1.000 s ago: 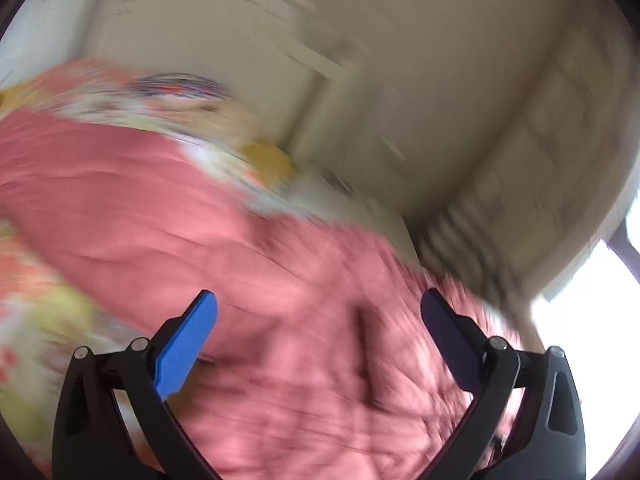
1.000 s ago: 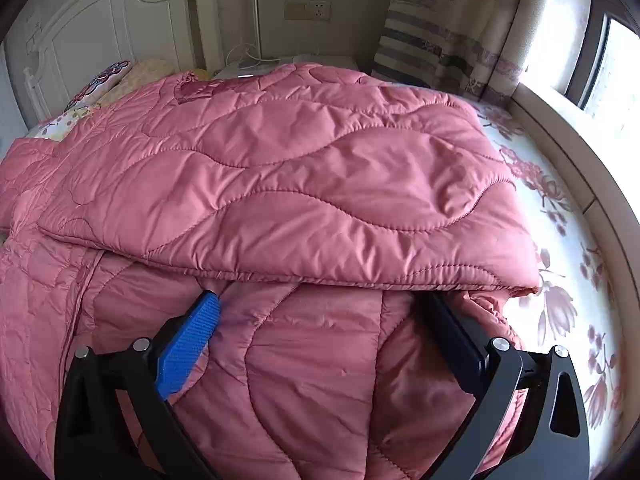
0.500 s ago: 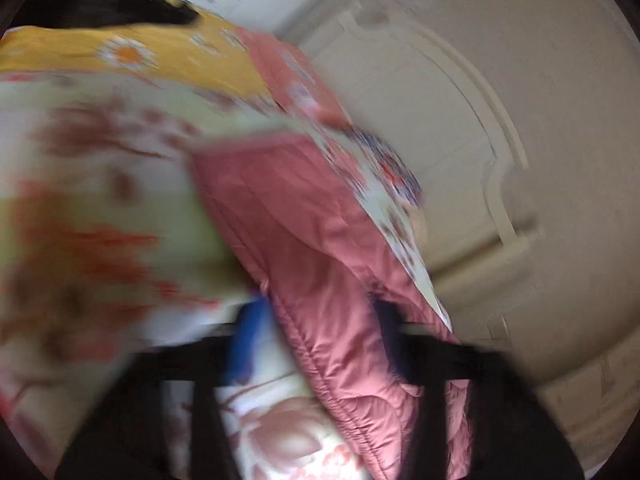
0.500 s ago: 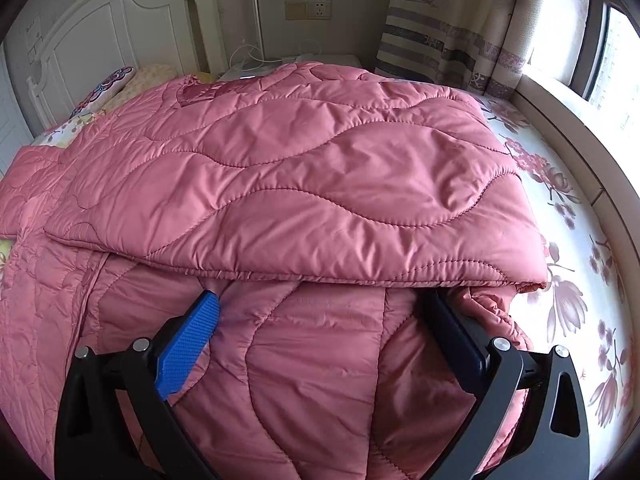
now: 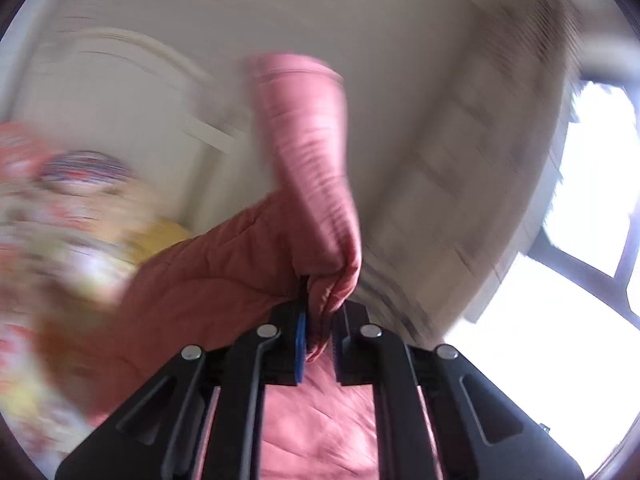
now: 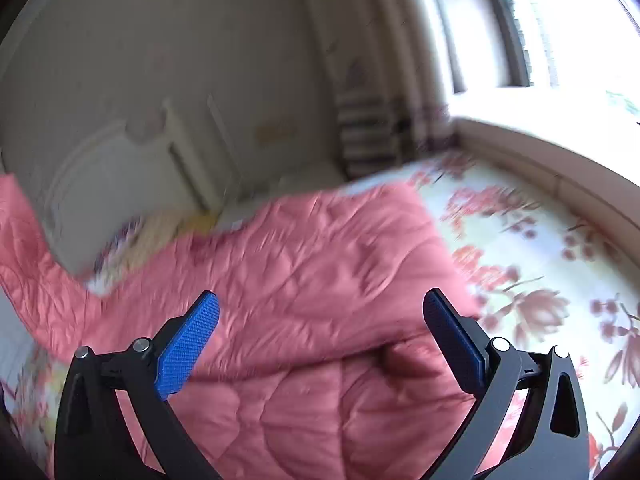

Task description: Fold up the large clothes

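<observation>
While blur is smearing both wrist views, the left gripper (image 5: 318, 336) is clamping its blue pads tight on a bunched edge of the pink quilted coat (image 5: 208, 276) at lower centre of the left view. Leftward in that frame, a floral pillow (image 5: 80, 168) is showing as a streak of colour in front of the white headboard (image 5: 132, 92). From the pinch, a tube of the padded fabric, apparently a sleeve (image 5: 304, 152), is standing up through the frame's centre, while more pink cloth is trailing down and to the left toward the bed.

Across in the right view, pink fabric is rising along the left edge, seemingly the part being lifted, though the blur makes that uncertain. At lower centre the right gripper (image 6: 320, 336) is hanging with its fingers wide apart and nothing between them, just above the coat's bulk, which is lying across the middle and lower frame with its long axis running from upper left to lower right. Right of it, the floral bedsheet (image 6: 540, 248) is lying bare below the bright window (image 6: 560, 20).

By this reading, the left hand alone is carrying fabric, and the next fold is turning on bringing that sleeve across the body spread beneath the open right fingers.
</observation>
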Available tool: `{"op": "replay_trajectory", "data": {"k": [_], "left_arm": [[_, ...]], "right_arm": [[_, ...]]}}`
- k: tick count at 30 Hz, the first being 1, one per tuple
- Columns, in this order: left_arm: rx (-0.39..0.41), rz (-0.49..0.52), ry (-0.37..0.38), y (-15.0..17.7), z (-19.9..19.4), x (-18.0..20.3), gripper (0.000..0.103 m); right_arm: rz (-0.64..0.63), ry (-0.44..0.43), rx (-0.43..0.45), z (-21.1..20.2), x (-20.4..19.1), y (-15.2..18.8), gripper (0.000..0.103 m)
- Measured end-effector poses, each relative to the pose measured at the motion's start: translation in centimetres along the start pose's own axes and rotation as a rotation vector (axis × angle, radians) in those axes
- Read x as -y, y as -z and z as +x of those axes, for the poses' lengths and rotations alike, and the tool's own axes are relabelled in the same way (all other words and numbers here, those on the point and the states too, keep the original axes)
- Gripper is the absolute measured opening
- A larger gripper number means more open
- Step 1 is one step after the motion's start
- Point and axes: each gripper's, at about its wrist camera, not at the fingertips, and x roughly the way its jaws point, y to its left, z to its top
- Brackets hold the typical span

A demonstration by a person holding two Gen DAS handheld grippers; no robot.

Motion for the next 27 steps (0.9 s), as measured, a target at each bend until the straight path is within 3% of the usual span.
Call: {"op": "replay_trajectory", "data": {"k": [3, 5, 8, 9, 10, 13, 14, 16, 18, 21, 23, 27], "left_arm": [[-0.2, 0.132, 0.046, 6.0, 6.7, 5.4, 0.029], [-0.368, 0.186, 0.05, 10.1, 10.6, 6.9, 0.055], [-0.523, 0.216, 0.02, 13.6, 12.6, 7.0, 0.064], [-0.532, 0.213, 0.024, 13.6, 12.0, 6.6, 0.066], [-0.512, 0.211, 0.031, 12.9, 11.1, 6.1, 0.075], [-0.33, 0.185, -0.006, 10.3, 5.1, 3.6, 0.099], [-0.262, 0.169, -0.028, 9.1, 3.3, 2.1, 0.101], [-0.195, 0.144, -0.156, 8.2, 0.6, -0.3, 0.101], [-0.207, 0.08, -0.332, 7.8, -0.1, -4.2, 0.1], [-0.25, -0.035, -0.51, 8.8, -1.1, -8.9, 0.096], [-0.263, -0.099, -0.555, 9.4, -1.8, -11.0, 0.095], [-0.263, -0.157, -0.594, 10.7, -1.6, -12.6, 0.095]], "right_arm": [[0.077, 0.032, 0.074, -0.9, 1.7, -0.3, 0.098], [0.123, 0.047, 0.096, -1.2, 2.7, -0.4, 0.098], [0.17, 0.051, 0.096, -1.2, 4.0, -1.0, 0.098], [0.173, 0.049, 0.089, -1.0, 4.2, -1.0, 0.098], [0.173, 0.045, 0.079, -0.8, 4.2, -1.0, 0.098], [0.161, 0.031, 0.064, -0.6, 4.1, -1.1, 0.098], [0.156, 0.025, 0.061, -0.7, 3.9, -0.9, 0.098], [0.145, 0.009, 0.054, -0.9, 3.5, -0.3, 0.098], [0.134, -0.013, 0.035, -0.7, 3.2, -0.2, 0.098], [0.11, -0.032, 0.006, -0.3, 2.6, -0.1, 0.098], [0.091, -0.048, -0.022, -0.3, 1.7, -0.4, 0.098], [0.002, -0.106, -0.187, 1.1, -1.8, -1.7, 0.098]]}}
